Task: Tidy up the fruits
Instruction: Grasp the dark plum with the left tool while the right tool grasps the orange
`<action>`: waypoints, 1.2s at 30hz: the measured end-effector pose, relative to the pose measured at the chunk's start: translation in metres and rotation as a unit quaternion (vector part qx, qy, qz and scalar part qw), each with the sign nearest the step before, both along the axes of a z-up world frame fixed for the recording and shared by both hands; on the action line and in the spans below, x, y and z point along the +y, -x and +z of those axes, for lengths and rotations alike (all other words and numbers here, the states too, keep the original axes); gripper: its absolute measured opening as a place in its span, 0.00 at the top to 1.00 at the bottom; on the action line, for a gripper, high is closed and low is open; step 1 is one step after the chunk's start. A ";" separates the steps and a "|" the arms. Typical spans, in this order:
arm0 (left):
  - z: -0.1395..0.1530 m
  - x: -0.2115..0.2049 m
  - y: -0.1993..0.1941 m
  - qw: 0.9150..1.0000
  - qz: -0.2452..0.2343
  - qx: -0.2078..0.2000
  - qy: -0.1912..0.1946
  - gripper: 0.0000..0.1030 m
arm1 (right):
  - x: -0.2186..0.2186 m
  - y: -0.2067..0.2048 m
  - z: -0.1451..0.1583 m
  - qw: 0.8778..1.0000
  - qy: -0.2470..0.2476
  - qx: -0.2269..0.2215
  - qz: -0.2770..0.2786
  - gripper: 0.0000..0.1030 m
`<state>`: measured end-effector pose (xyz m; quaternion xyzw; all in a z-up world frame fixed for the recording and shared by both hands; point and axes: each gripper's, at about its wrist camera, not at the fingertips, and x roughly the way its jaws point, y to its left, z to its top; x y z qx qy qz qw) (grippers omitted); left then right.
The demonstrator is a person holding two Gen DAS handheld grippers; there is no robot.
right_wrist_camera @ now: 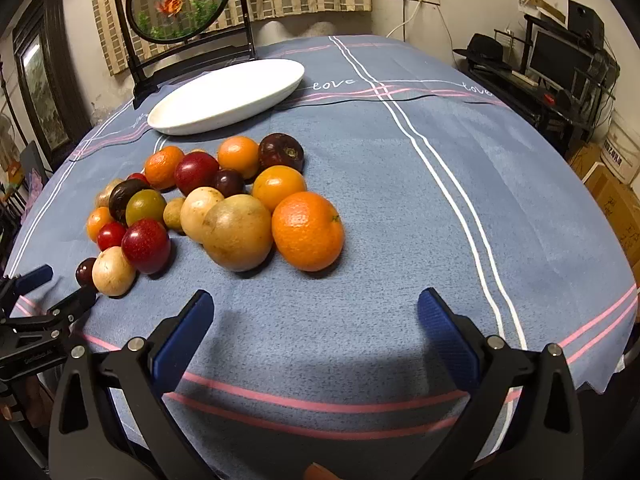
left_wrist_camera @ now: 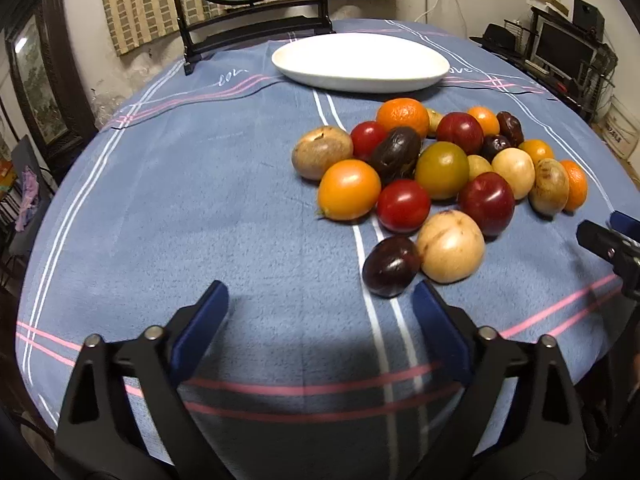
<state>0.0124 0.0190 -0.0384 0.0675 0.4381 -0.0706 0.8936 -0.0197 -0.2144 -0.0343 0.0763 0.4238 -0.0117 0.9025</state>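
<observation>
Blue cloth (left_wrist_camera: 200, 200) covers the table, and a heap of fruits (left_wrist_camera: 440, 168) lies on it. The left gripper (left_wrist_camera: 320, 300) has its fingers apart with nothing between them; the heap sits just ahead, to its right. The right gripper (right_wrist_camera: 316, 304) is wide apart too and holds nothing; the heap is ahead, to its left. Bare cloth lies on both outer sides of the heap. Past the heap sits a white plate (left_wrist_camera: 400, 80) with nothing in it.
</observation>
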 end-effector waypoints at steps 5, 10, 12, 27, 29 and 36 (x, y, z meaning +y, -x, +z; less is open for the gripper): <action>-0.003 -0.007 -0.006 1.000 -0.011 0.009 0.001 0.19 | 0.004 -0.002 -0.001 1.000 0.002 0.004 0.011 0.01; -0.002 -0.017 -0.012 0.999 -0.033 0.012 0.027 0.55 | 0.003 -0.002 0.004 1.000 0.007 0.000 0.017 0.01; 0.001 -0.018 -0.008 0.998 -0.044 0.009 0.049 0.73 | 0.000 -0.003 0.006 1.000 0.011 -0.001 0.022 0.01; -0.002 -0.012 -0.008 0.996 -0.044 0.014 0.079 0.73 | -0.010 -0.034 0.001 0.994 0.073 0.016 0.085 0.28; -0.002 -0.012 -0.010 0.996 -0.044 0.015 0.081 0.72 | 0.000 -0.042 -0.003 0.992 0.079 0.022 0.098 0.36; -0.003 -0.016 -0.011 0.996 -0.039 0.012 0.078 0.72 | 0.005 -0.054 -0.007 0.992 0.056 0.025 0.110 0.58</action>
